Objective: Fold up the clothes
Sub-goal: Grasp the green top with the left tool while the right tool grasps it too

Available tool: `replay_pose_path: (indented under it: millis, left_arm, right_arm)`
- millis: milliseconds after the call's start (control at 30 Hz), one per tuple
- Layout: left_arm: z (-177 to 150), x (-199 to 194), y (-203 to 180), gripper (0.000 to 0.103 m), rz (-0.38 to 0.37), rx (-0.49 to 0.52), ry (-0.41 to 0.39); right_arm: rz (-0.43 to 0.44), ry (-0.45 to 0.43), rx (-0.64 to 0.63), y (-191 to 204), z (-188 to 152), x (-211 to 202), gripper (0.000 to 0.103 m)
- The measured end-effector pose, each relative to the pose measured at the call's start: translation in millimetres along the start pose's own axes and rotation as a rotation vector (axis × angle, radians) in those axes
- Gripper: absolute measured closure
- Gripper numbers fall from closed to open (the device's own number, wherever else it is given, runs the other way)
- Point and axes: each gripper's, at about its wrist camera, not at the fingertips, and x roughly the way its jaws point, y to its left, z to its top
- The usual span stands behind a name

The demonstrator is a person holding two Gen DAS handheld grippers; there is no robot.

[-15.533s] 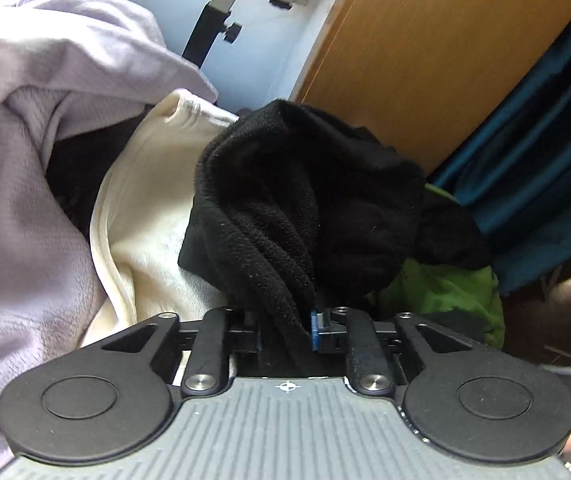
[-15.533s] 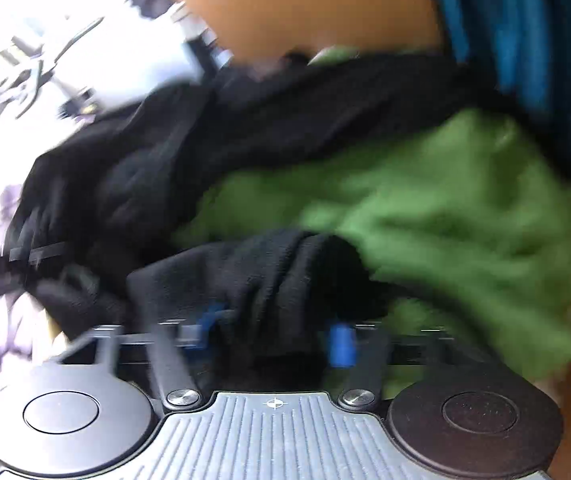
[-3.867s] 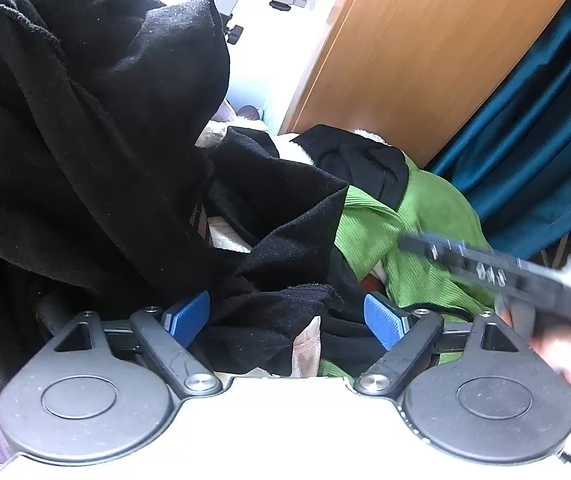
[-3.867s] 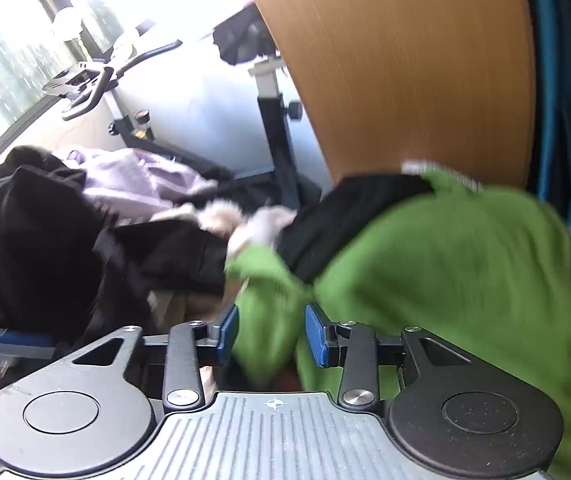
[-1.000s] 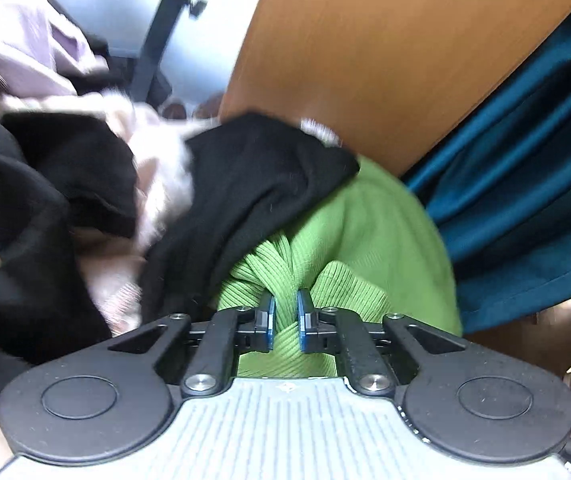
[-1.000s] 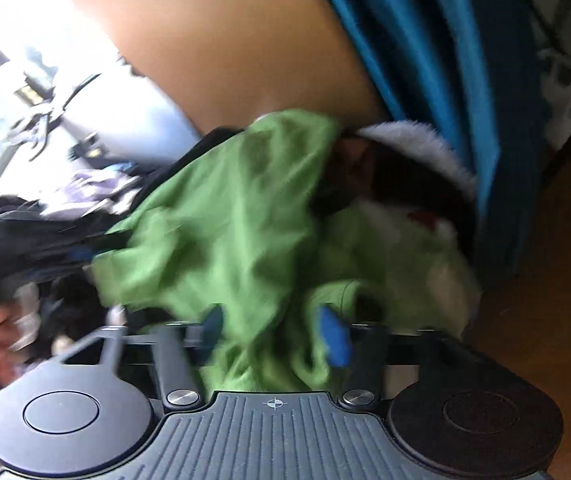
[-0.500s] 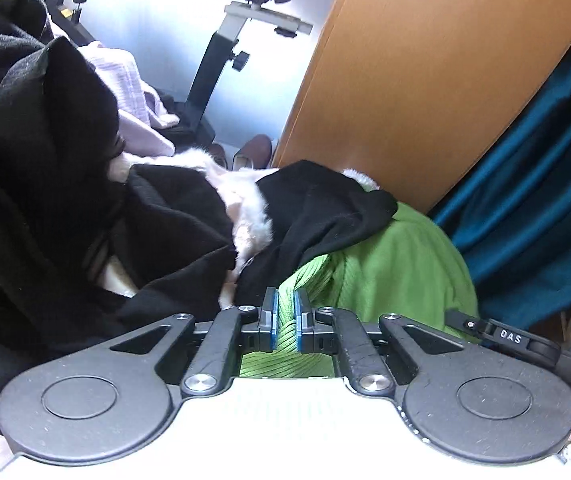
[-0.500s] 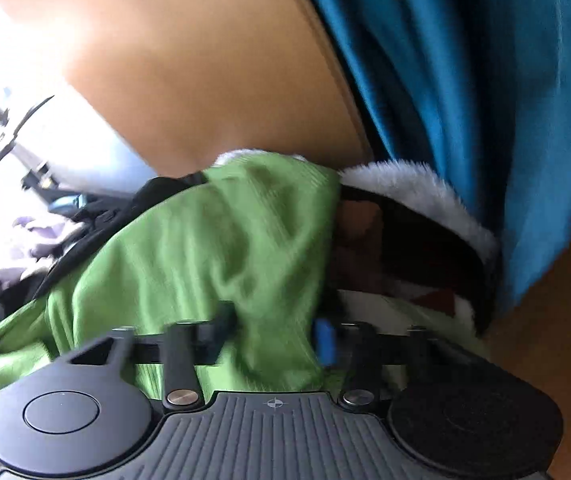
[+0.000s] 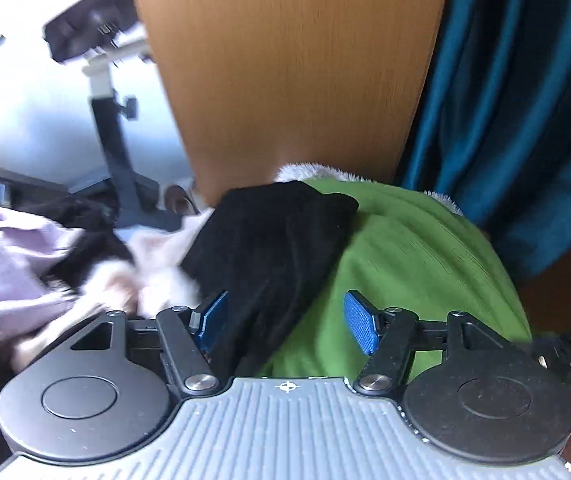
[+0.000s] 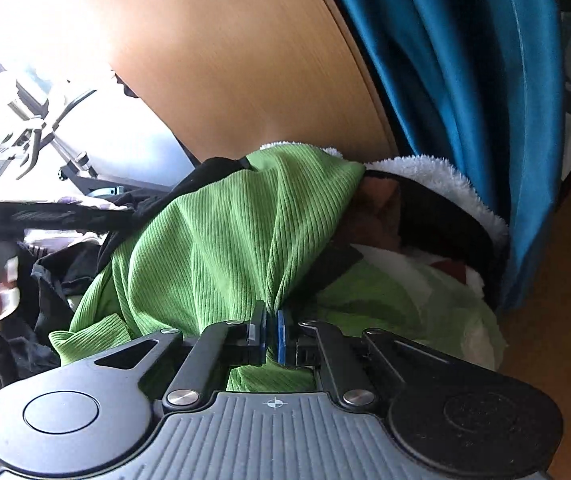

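Right wrist view showed the right gripper (image 10: pixel 271 334) pinched tight on a fold of the green ribbed garment (image 10: pixel 213 240), which lay on top of the clothes pile. From the left wrist, the left gripper (image 9: pixel 287 322) stood wide apart, gripping nothing, above the black garment (image 9: pixel 269 248) and the green one. Behind the pile rose a wooden panel (image 9: pixel 285 72) and, beside it, a blue curtain (image 9: pixel 517 100).

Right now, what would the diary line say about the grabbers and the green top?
left gripper: open, over black garment | right gripper: shut on green ribbed top | fold: not started
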Motion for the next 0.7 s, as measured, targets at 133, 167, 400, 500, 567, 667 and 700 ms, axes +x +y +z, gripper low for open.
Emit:
replay_pose_path:
  millis: [133,167,400,500,567,667,700]
  left_arm:
    - [8.3,18.7,4.0,0.096,0.008,-0.043,0.006]
    - [7.1,14.4,7.4,0.098,0.004,-0.07,-0.007]
    - [-23.3,-50.0,86.9,0.099,0.121,-0.415,-0.145]
    - [-49.1,-58.2,121.7,0.099,0.169,-0.475,-0.069]
    - [-60.2,-55.9,125.0,0.097,0.155,-0.475,-0.015]
    - [-68.2,-61.8,119.3,0.067,0.087,-0.533,-0.016]
    - [-69.9,-66.3,116.6,0.045,0.05,-0.559,-0.038]
  right_arm:
    - [-0.002,-0.004,0.008,-1.1,-1.9,-3.2,0.098]
    - [-0.002,-0.003,0.012,-1.6,-2.0,-3.9,0.098]
    - [-0.004,0.004,0.017,-0.8,5.0,-3.8,0.098]
    - [-0.011,0.004,0.012,-0.3,9.1,-2.9,0.079]
    - [-0.024,0.0,0.014,-1.7,11.1,0.3,0.076]
    - [-0.023,0.007,0.006,-1.1,13.0,5.2,0.096]
    - [-0.016,0.001,-0.01,1.7,12.8,4.4,0.097]
